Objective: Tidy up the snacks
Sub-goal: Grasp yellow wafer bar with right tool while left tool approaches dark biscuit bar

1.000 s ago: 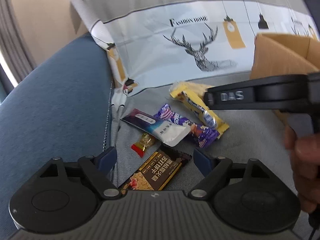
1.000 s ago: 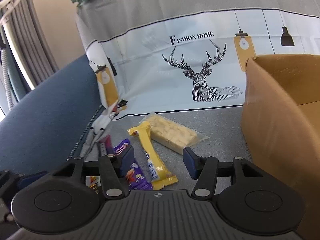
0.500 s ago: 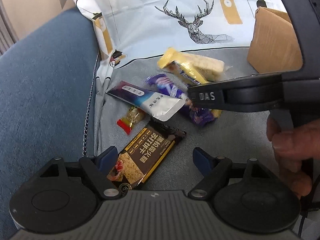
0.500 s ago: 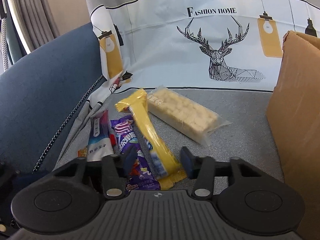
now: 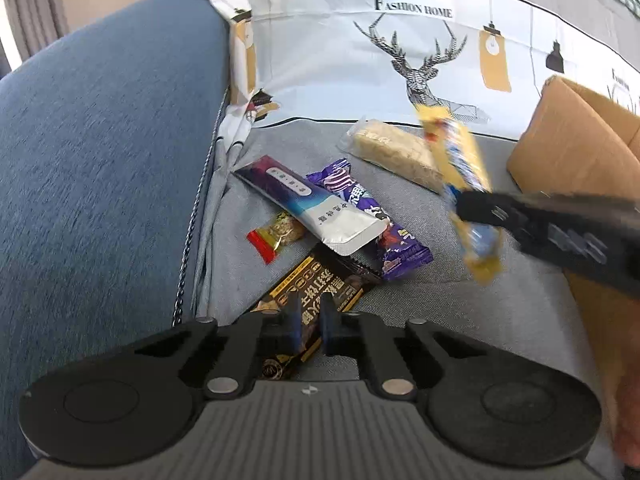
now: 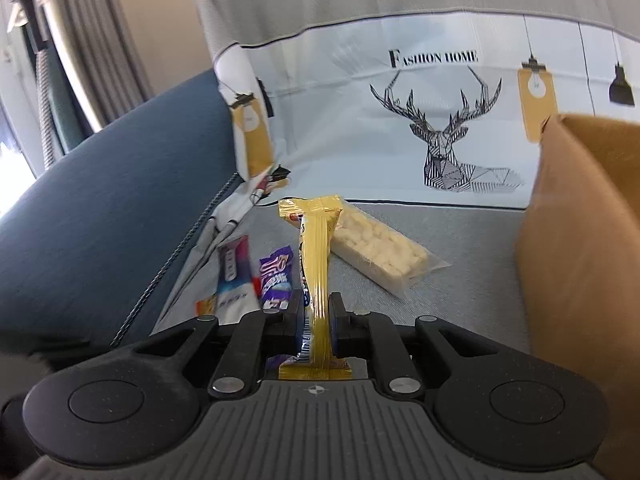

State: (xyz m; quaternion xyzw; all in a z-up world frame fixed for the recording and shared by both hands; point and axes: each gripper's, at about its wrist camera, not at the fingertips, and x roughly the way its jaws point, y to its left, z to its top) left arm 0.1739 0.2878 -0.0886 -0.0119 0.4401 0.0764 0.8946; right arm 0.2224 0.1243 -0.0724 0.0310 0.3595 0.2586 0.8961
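Observation:
My right gripper [image 6: 316, 316] is shut on a long yellow snack bar [image 6: 316, 248] and holds it lifted off the sofa seat; the left wrist view shows that bar [image 5: 460, 164] hanging in the right gripper [image 5: 464, 208]. My left gripper [image 5: 310, 322] is shut on a dark brown cracker bar [image 5: 320, 284] lying on the seat. A white and purple sachet [image 5: 308, 204], a purple candy bar [image 5: 372, 220], a small red-ended candy [image 5: 276, 236] and a clear pack of pale rice cake [image 5: 396, 154] lie on the grey seat.
An open cardboard box [image 6: 580, 232] stands on the seat at the right; it also shows in the left wrist view [image 5: 572, 148]. A blue sofa arm [image 5: 100, 160] rises on the left. A deer-print cushion cover [image 6: 440, 128] backs the seat.
Both grippers have closed: the right on the yellow bar, which has risen off the seat, and the left on the brown cracker bar.

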